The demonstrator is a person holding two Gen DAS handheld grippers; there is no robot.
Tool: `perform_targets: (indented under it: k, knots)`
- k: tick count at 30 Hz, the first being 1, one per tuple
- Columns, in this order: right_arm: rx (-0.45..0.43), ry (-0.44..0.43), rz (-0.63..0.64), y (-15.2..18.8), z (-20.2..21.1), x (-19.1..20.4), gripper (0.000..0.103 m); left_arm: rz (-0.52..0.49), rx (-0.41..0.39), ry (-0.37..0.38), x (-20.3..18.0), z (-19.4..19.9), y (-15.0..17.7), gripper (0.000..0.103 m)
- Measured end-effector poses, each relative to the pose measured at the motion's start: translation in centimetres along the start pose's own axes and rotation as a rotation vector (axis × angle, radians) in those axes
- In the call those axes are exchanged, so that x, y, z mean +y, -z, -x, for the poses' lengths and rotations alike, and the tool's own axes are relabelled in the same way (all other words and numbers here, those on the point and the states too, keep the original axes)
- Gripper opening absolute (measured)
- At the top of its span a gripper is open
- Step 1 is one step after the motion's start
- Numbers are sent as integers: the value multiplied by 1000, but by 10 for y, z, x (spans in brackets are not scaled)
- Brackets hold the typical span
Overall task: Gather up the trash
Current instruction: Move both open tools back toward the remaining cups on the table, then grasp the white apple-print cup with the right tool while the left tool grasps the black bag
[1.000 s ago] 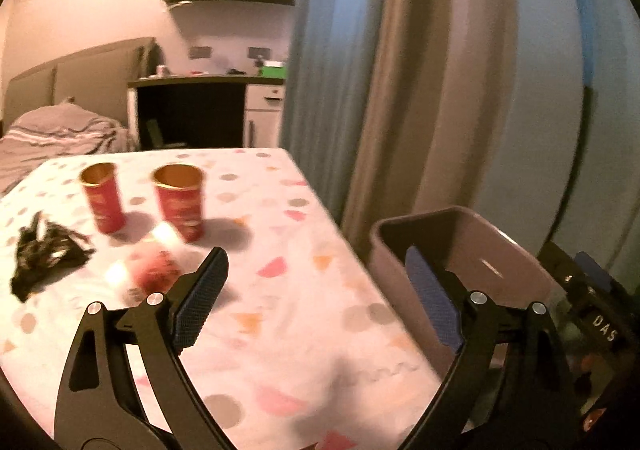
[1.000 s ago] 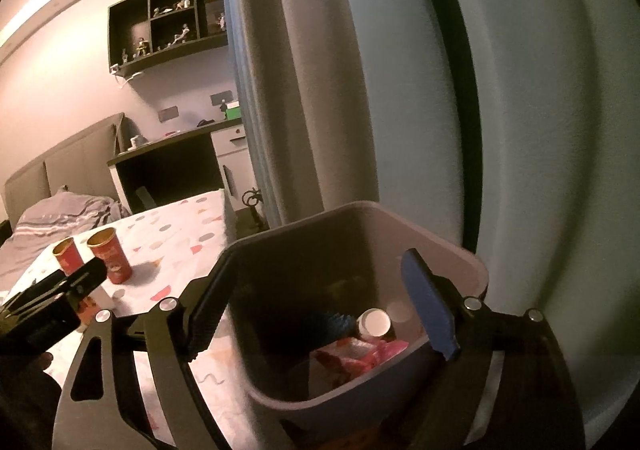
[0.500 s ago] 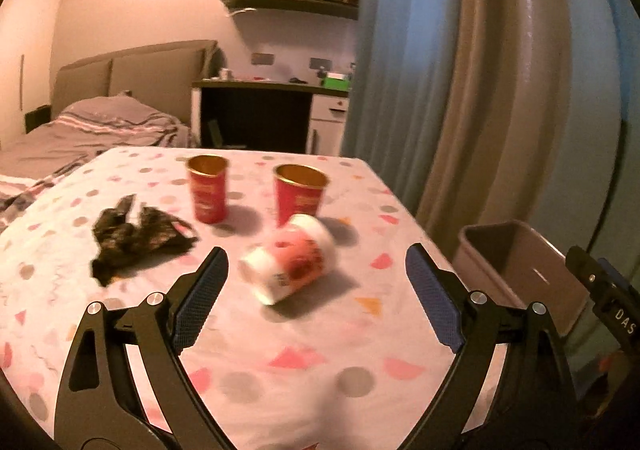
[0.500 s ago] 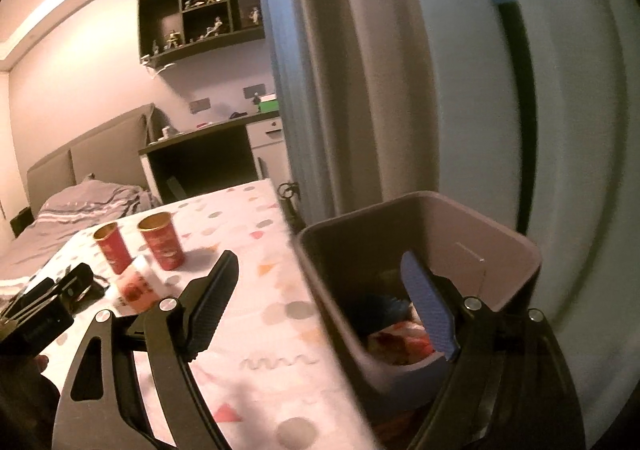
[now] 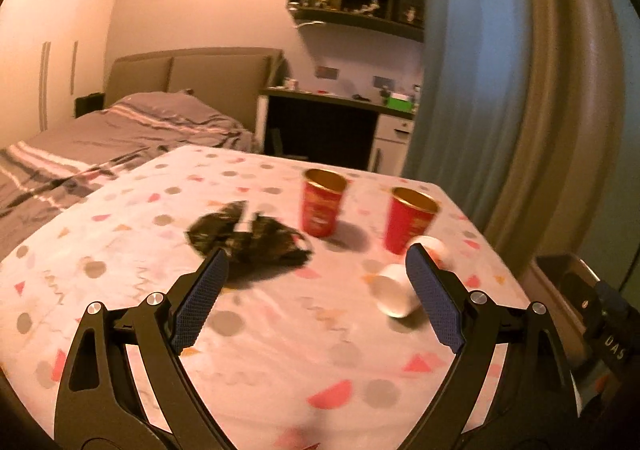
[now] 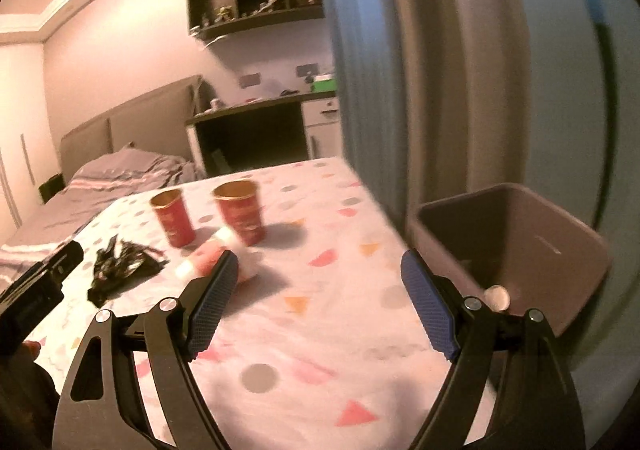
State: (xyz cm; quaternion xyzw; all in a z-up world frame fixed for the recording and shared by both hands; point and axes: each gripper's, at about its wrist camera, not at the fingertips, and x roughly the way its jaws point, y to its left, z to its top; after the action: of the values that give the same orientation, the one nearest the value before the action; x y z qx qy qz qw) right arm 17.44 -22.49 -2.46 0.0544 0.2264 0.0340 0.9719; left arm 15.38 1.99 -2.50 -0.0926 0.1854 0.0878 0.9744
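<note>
Since a second ago both views have swung away from the bin and onto the table: the left wrist view, which then showed the bin beside the table edge, now faces the cloth and the bed beyond; the right wrist view, then looking down into the bin, now has it off to the right.

Left gripper (image 5: 316, 282): jaws spread wide, nothing between the pads, held above the spotted tablecloth (image 5: 280, 350) and tipped slightly downward. Right gripper (image 6: 318, 286): likewise wide apart and empty, angled down over the cloth.

Trash on the table, near to far: a white-ended cup lying on its side (image 5: 394, 292), partly behind the left gripper's right finger; a crumpled dark wrapper (image 5: 248, 238) just beyond the left finger; two upright red cups (image 5: 323, 205), the right-hand one (image 5: 410, 221) close behind the tipped cup.

The brown bin (image 6: 516, 246) stands off the table's right edge, some litter inside.
</note>
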Motion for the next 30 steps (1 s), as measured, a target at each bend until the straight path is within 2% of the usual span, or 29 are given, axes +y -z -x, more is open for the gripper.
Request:
perform_targets:
  k: [10, 15, 21, 30]
  knots:
    - [81, -72, 44, 0, -45, 64, 81, 48, -4, -104, 58, -7, -7, 89]
    - [128, -85, -7, -3, -72, 80, 81, 61, -14, -133, 77, -9, -14, 89]
    - [215, -12, -19, 3, -114, 97, 81, 87, -16, -151, 97, -14, -20, 89]
    - [265, 63, -43, 2, -144, 104, 81, 103, -8, -147, 116, -25, -27, 89]
